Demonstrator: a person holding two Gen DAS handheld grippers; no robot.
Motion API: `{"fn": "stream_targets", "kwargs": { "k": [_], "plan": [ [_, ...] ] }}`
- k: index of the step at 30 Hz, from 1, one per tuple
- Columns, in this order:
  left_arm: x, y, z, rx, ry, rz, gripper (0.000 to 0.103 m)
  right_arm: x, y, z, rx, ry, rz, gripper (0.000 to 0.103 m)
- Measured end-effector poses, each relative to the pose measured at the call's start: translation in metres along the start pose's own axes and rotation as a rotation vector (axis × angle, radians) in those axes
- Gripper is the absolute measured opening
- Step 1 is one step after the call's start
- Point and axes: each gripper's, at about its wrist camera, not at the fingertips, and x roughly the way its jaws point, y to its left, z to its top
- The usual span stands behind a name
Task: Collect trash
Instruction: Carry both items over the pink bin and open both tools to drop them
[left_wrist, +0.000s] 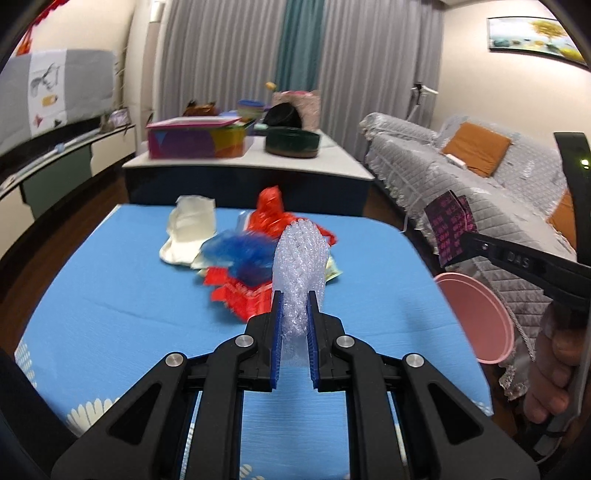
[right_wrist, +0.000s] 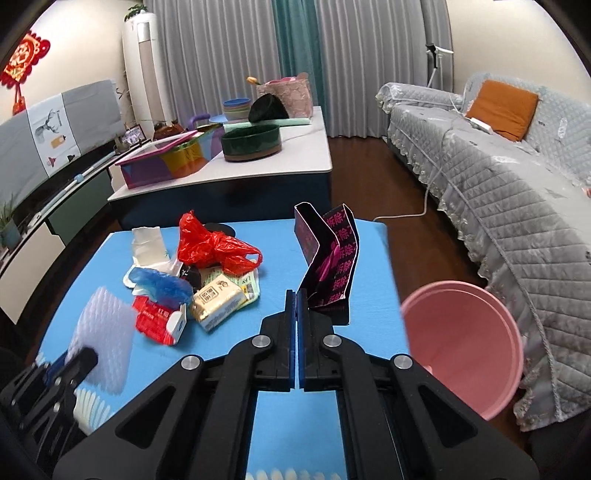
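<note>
The left hand-held gripper (left_wrist: 294, 306) is nearly closed and pinches a white foam net sleeve (left_wrist: 301, 266) by its lower end, so the sleeve stands up above the jaws; its long axis is close to upright and its free ribbed end points up and slightly away from the camera. I think it is held by one end so that it hangs clear of the table (left_wrist: 110, 306) and can be carried without dragging other pieces. Behind it, around the middle of the blue table and toward the far edge, the rest of the trash lies in a loose heap: a white wrapper (right_wrist: 146, 245), a blue plastic bag (right_wrist: 160, 284), a red plastic bag (right_wrist: 210, 247), a red carton (right_wrist: 157, 319) and a yellow tissue pack (right_wrist: 218, 304). The right hand-held gripper (right_wrist: 297, 310) is fully closed on the lower edge of a black carton with pink print (right_wrist: 334, 266), which is opened out and bent; its long axis rises steeply from the jaws and leans toward the far right corner. Beside the right edge of the table stands a pink bin (right_wrist: 461, 343), mouth tilted to the camera, probably the place for both pieces.
</note>
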Motion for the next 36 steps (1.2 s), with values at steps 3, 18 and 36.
{"fn": "stream_targets", "kwargs": {
  "k": [3, 18, 36],
  "plan": [
    [-0.007, -0.010, 0.005, 0.012, -0.015, -0.024, 0.012, -0.021, -0.012, 0.001, -0.008, -0.017, -0.012, 0.001],
    [-0.003, -0.105, 0.034, 0.122, -0.029, -0.202, 0.012, -0.061, -0.113, 0.017, 0.051, -0.078, -0.129, 0.001],
    [0.087, -0.239, 0.038, 0.263, 0.029, -0.396, 0.012, -0.020, -0.210, -0.006, 0.230, -0.025, -0.163, 0.001]
  ]
}}
